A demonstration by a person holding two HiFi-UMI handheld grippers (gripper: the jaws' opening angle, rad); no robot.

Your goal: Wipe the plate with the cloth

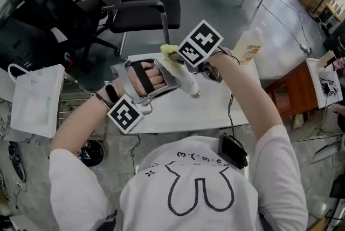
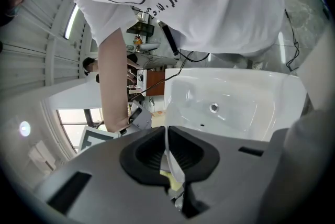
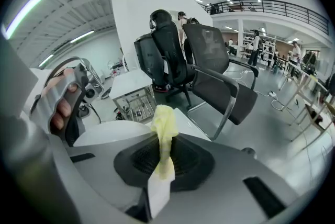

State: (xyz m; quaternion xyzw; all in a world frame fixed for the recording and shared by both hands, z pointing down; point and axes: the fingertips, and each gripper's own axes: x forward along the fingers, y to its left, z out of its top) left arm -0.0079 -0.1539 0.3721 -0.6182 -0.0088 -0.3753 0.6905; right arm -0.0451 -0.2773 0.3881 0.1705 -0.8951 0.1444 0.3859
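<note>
Looking at a wipe job caught in mid-air here. Got the left claw (image 2: pixel 168 154) clenched hard on the rim of the white plate (image 1: pixel 186 82), holding it up off the bench (image 1: pixel 215 111) and tipped on edge rather than flat. Makes sense to me: offers a face to rub against and stops the plate skating around on that slick white top. Shows up edge-on between the pads in the left gripper view as just a thin white sliver, so pinched by the rim only.

Got the right claw (image 3: pixel 163 157) clamped on the yellow cloth (image 3: pixel 162 123), all bunched up, with a wad poking out past the tips and a white tag (image 3: pixel 157 194) hanging down by the pads. Probably smart to leave that wad sticking out: puts soft fabric against the plate instead of hard plastic.

From the head view, looks like the cloth sitting right by the top edge of the plate, with both claws crowded close above the bench. Can't tell whether actually touching or just beside.

Guessing at a stroke about to start or barely begun. Would watch that rim grip, though: leaning in too hard with the cloth could lever the plate right out of the pads. Also spotted a bottle (image 1: pixel 248 46) at the far side of the bench, well apart, so no worry there.
</note>
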